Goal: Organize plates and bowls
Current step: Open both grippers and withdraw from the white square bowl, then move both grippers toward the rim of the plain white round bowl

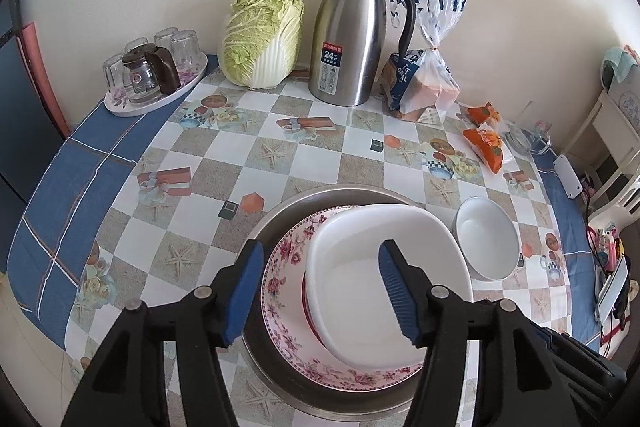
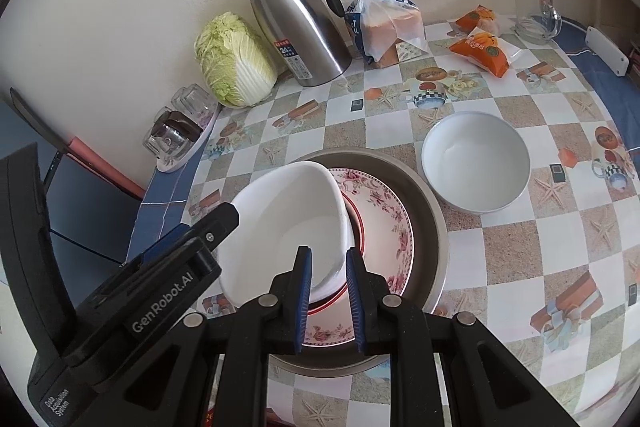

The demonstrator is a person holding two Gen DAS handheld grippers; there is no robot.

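A white squarish dish (image 1: 384, 267) (image 2: 288, 223) tops a stack, leaning on a red-rimmed dish (image 2: 361, 227). Below lie a floral plate (image 1: 280, 291) (image 2: 390, 227) and a round metal pan (image 1: 272, 223) (image 2: 436, 227). My right gripper (image 2: 329, 267) is shut on the white dish's near rim. My left gripper (image 1: 320, 247) stands open, its fingers astride the dish's left rim without pressing it; one of these fingers (image 2: 224, 217) shows in the right wrist view. A round white bowl (image 1: 486, 239) (image 2: 476, 167) sits alone on the table to the right of the stack.
Along the wall stand a steel thermos jug (image 1: 352, 39) (image 2: 296, 23), a cabbage (image 1: 260, 35), a tray of glasses (image 1: 152, 75) and a bread bag (image 1: 424, 79). Orange snack packs (image 2: 480, 51) and a glass mug (image 2: 536, 15) are at the far right. The round table's edge curves close on both sides.
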